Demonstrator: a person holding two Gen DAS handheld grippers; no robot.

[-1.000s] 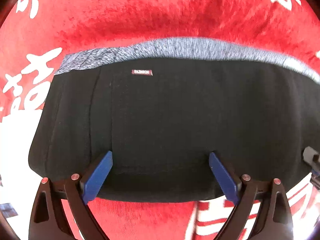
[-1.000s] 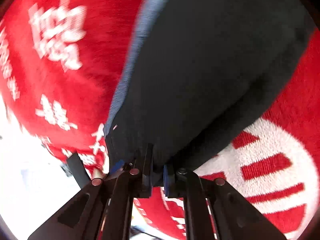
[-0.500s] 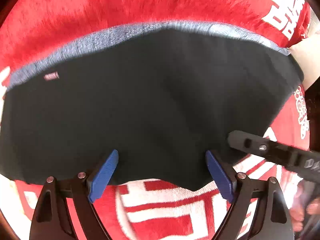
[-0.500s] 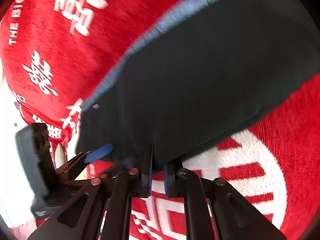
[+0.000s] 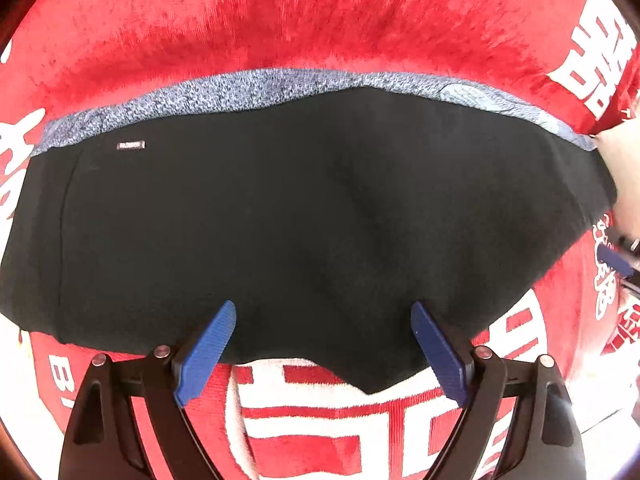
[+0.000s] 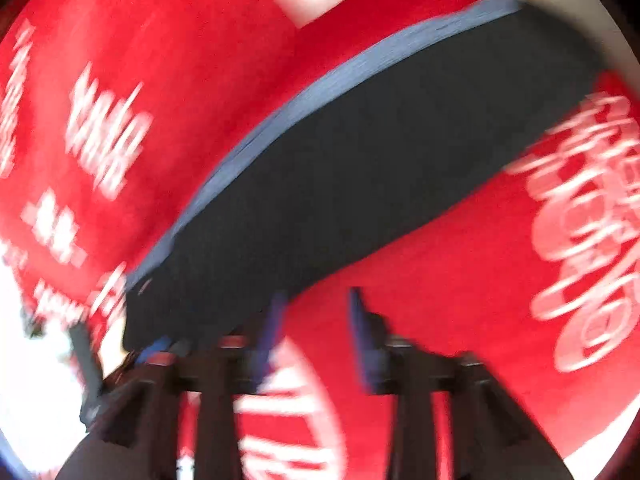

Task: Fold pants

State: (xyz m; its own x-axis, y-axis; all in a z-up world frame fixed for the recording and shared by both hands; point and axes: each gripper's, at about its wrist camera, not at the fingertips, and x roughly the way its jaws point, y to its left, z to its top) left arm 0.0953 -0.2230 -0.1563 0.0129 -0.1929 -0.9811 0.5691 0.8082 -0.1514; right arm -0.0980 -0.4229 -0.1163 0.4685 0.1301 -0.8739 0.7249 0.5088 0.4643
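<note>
1. Pants (image 5: 304,224): black, folded into a wide, flat bundle. They lie on a red cloth (image 5: 280,28) printed with white characters, which covers the tabletop.
2. A speckled blue-grey waistband (image 5: 248,94) runs along the far edge of the bundle in the left wrist view. A small label (image 5: 130,145) sits on the black fabric just below it, toward the left.
3. Near edge of the bundle is uneven: a dark point of fabric dips toward the camera between the left gripper's fingers.
4. Left gripper (image 5: 323,318): jaws wide apart, pointing steeply down over the near edge of the pants. Blue pads (image 5: 208,346) show on both fingers. Nothing is pinched; the tips stand over the fabric, and contact cannot be judged.
5. Right gripper (image 6: 316,304): right wrist view is motion-blurred. Jaws are opening, with only red cloth visible in the gap. The pants (image 6: 360,184) lie up and to the left of it, their near edge just beside the left finger; the fabric is not gripped.
6. In the left wrist view, a blue-tipped finger of the right gripper (image 5: 614,260) shows at the right border, apart from the end of the pants.
7. In the right wrist view, a dark piece of the left gripper (image 6: 86,360) shows at the lower left, blurred.
</note>
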